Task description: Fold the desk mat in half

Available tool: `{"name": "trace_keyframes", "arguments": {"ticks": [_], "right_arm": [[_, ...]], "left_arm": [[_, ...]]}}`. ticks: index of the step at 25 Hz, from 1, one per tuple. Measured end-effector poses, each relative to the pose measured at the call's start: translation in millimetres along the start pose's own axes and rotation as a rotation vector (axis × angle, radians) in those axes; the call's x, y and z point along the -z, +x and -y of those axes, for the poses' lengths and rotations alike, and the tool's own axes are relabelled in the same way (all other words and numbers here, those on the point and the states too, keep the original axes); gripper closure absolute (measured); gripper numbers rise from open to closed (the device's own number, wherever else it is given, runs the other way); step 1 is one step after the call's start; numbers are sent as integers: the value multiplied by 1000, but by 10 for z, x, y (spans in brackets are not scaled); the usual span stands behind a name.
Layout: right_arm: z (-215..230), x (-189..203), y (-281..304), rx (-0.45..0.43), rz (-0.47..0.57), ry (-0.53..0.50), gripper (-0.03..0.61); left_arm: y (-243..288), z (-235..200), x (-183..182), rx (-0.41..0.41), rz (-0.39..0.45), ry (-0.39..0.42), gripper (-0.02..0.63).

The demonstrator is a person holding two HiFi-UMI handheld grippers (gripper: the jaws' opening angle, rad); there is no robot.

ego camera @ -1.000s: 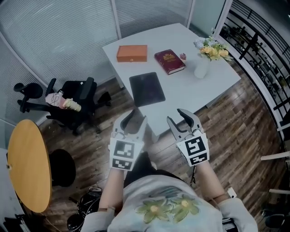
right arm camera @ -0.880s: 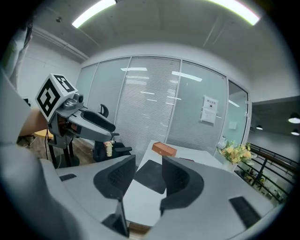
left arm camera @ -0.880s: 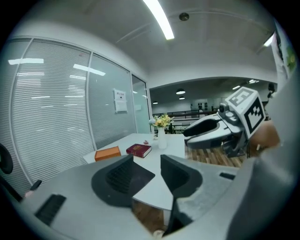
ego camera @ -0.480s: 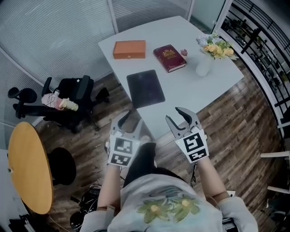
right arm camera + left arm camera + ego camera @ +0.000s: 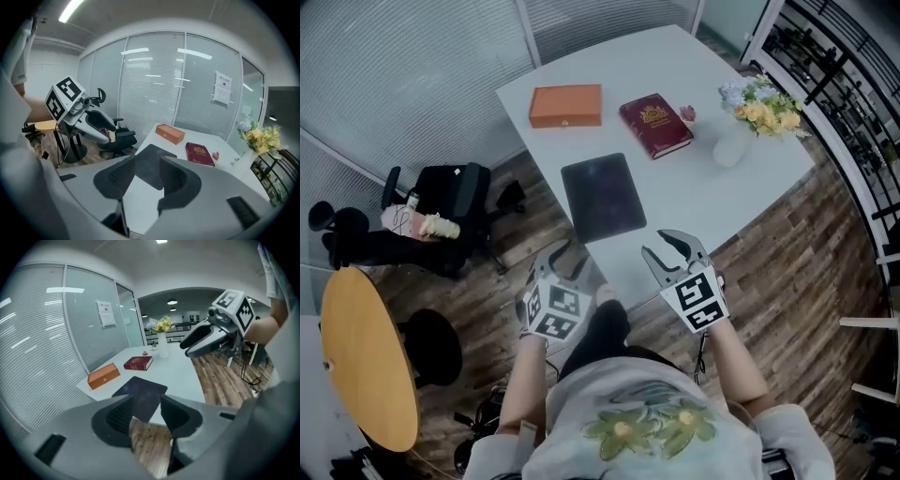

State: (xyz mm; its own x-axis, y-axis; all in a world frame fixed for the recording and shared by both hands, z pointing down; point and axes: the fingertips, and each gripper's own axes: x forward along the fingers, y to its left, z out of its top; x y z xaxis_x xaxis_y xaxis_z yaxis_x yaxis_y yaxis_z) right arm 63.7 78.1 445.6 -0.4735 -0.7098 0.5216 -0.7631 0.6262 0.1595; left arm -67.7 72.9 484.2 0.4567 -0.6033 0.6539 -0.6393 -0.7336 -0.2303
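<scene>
The dark rectangular desk mat (image 5: 603,197) lies flat and unfolded near the front edge of the white table (image 5: 712,192). Both grippers hover in front of that edge, short of the mat. My left gripper (image 5: 565,260) is open; its jaws have just been opening a little wider, with nothing between them. My right gripper (image 5: 664,246) is also open and empty, over the table's front edge. In the left gripper view the mat (image 5: 143,389) shows beyond the jaws of the left gripper (image 5: 146,399). In the right gripper view the mat (image 5: 149,164) lies ahead of the right gripper (image 5: 147,160).
Behind the mat lie an orange box (image 5: 566,105) and a red book (image 5: 656,124); a vase of flowers (image 5: 748,117) stands at the right. A black office chair (image 5: 441,211) and a round wooden table (image 5: 366,356) are on the left, a railing on the right.
Both grippers have sunk and come nearer to the table's front edge. The left one has tilted further downward.
</scene>
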Motion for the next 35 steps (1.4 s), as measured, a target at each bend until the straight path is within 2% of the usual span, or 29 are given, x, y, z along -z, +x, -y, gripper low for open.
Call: {"name": "trace_keyframes", "arguments": {"ticks": [6, 15, 20, 26, 28, 32, 35], "right_arm": [[100, 235, 350, -36, -107, -12, 408], [154, 622, 813, -92, -259, -38, 408], [147, 868, 1038, -131, -349, -61, 408], [188, 1038, 1232, -153, -409, -57, 408], [206, 1096, 1300, -158, -424, -62, 408], [225, 1265, 1444, -167, -467, -86, 408], [219, 1356, 1498, -174, -501, -99, 408]], "left_arm": [[320, -141, 210, 35, -105, 65, 451], [809, -178, 618, 100, -223, 96, 451], [1063, -114, 891, 142, -304, 151, 451], [1346, -64, 1168, 177, -373, 215, 451], [1422, -62, 1230, 180, -389, 261, 453], [1555, -77, 1368, 169, -435, 468, 453], [1636, -47, 1438, 182, -449, 567, 453]]}}
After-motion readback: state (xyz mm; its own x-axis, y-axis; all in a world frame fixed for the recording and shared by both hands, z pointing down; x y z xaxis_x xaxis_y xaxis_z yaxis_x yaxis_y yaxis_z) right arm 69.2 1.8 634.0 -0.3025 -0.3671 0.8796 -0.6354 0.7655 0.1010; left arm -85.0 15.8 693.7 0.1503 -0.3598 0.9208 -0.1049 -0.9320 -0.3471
